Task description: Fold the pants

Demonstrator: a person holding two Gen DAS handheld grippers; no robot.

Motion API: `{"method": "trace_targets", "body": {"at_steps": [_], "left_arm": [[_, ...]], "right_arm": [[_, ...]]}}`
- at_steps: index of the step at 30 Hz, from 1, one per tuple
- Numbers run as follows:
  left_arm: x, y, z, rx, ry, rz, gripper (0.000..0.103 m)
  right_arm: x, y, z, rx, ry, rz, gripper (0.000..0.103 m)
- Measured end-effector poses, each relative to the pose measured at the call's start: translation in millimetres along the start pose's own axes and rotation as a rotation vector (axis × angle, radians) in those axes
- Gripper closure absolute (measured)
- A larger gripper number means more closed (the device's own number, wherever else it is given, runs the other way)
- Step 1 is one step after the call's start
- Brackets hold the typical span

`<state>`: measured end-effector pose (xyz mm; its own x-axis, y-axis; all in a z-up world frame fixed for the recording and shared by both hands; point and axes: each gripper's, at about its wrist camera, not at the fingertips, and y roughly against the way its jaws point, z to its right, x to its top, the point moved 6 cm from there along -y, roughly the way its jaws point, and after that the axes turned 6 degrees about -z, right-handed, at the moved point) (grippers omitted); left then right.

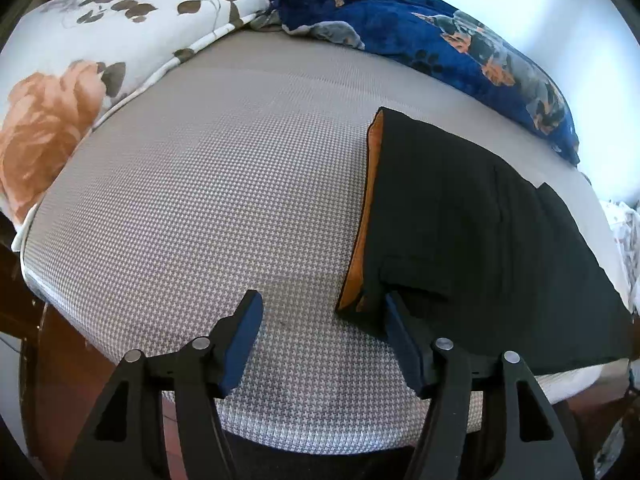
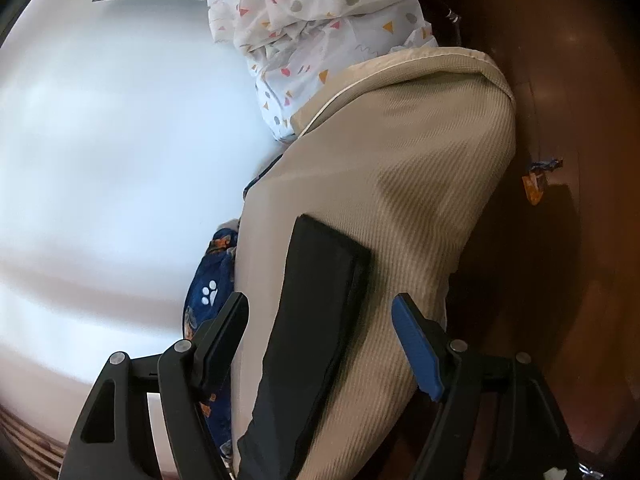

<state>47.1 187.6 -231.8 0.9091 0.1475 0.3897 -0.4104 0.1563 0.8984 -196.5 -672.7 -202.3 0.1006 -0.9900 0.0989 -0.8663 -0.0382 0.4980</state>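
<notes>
The black pants (image 1: 472, 232) lie on the bed (image 1: 200, 200) (partly folded). Both the left gripper (image 1: 320, 312) and right gripper (image 2: 320, 312) are spread wide, holding nothing. Pinch the near corner, then fold it over flat

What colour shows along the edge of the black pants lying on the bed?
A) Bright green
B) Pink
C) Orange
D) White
C: in the left wrist view, an orange strip of inner fabric runs down the left edge of the folded black pants, which lie on the grey patterned bed.
</notes>
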Motion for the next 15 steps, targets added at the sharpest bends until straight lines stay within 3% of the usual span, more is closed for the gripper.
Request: {"method": "trace_targets", "body": {"at_steps": [7,10,15], "left_arm": [[1.0,0.3,0.3,0.029,-0.012,0.015,0.033],[1.4,0.2,0.5,0.031,-0.013,0.016,0.031],[2.6,-0.4,-0.5,0.033,-0.015,0.020,0.029]], "right_arm": [[13.1,-31.4,0.6,0.015,0.024,-0.056,0.031],[9.7,-45.2,1.4,0.066,-0.002,-0.078,0.031],[-2.0,-56.7,-10.7,0.129,0.025,-0.091,0.007]]}}
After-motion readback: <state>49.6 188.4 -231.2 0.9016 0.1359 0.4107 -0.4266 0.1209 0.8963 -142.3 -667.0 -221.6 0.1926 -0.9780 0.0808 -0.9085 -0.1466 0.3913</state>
